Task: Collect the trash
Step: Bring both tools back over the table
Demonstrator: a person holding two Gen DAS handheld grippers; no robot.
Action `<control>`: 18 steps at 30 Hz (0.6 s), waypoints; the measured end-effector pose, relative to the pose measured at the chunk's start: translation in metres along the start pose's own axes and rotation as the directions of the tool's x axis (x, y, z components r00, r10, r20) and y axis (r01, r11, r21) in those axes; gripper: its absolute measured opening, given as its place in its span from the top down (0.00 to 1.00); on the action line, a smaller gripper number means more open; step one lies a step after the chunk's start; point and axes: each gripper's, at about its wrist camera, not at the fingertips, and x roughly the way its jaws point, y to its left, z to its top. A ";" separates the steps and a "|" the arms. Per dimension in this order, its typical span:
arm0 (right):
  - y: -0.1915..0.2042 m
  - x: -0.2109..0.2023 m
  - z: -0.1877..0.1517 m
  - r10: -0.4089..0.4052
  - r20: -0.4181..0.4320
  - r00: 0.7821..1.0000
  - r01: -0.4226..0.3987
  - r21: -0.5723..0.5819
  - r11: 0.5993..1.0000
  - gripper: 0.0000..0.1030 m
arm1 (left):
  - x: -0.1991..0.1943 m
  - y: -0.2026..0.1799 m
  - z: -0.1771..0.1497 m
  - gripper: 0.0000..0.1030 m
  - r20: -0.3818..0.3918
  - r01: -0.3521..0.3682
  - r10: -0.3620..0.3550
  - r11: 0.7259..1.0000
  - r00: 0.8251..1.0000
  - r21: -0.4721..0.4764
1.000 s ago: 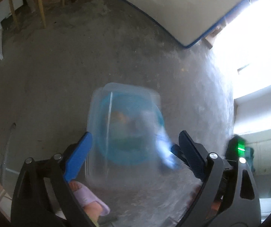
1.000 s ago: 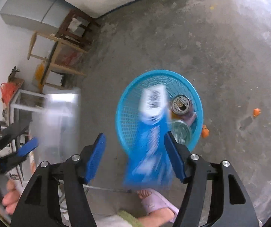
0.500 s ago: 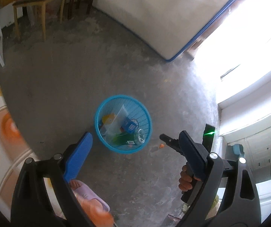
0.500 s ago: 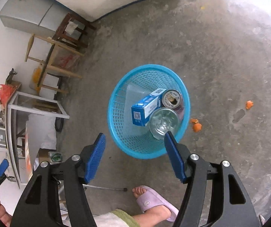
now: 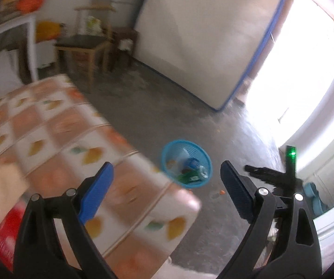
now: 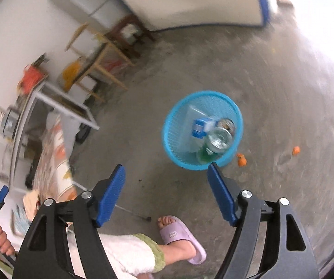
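A blue mesh trash basket (image 6: 177, 150) stands on the grey floor; it also shows in the left wrist view (image 5: 204, 156). It holds a clear plastic box, a blue carton (image 6: 199, 126), a can (image 6: 227, 124) and a clear bottle (image 6: 218, 140). My right gripper (image 6: 165, 189) is open and empty, high above the floor, near side of the basket. My left gripper (image 5: 165, 186) is open and empty, above a table with a fruit-patterned cloth (image 5: 57, 137). On that table at the left lie a red packet (image 5: 1, 232) and a pale crumpled piece (image 5: 0, 191).
Orange scraps (image 6: 241, 160) lie on the floor right of the basket. A person's foot in a purple slipper (image 6: 183, 239) stands below it. Wooden chairs (image 5: 85, 44), a white-framed table (image 6: 57, 107) and a leaning mattress (image 5: 201, 34) line the far side.
Both grippers let go of their items, which fell into the basket. Both then pulled up and away; the left one swung back over the patterned table.
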 end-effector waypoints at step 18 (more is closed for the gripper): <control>0.271 0.027 -0.061 0.194 -0.273 0.942 -0.312 -0.507 0.804 0.27 | -0.149 0.136 -0.147 0.11 0.090 -0.274 0.328 0.887 0.941 -0.371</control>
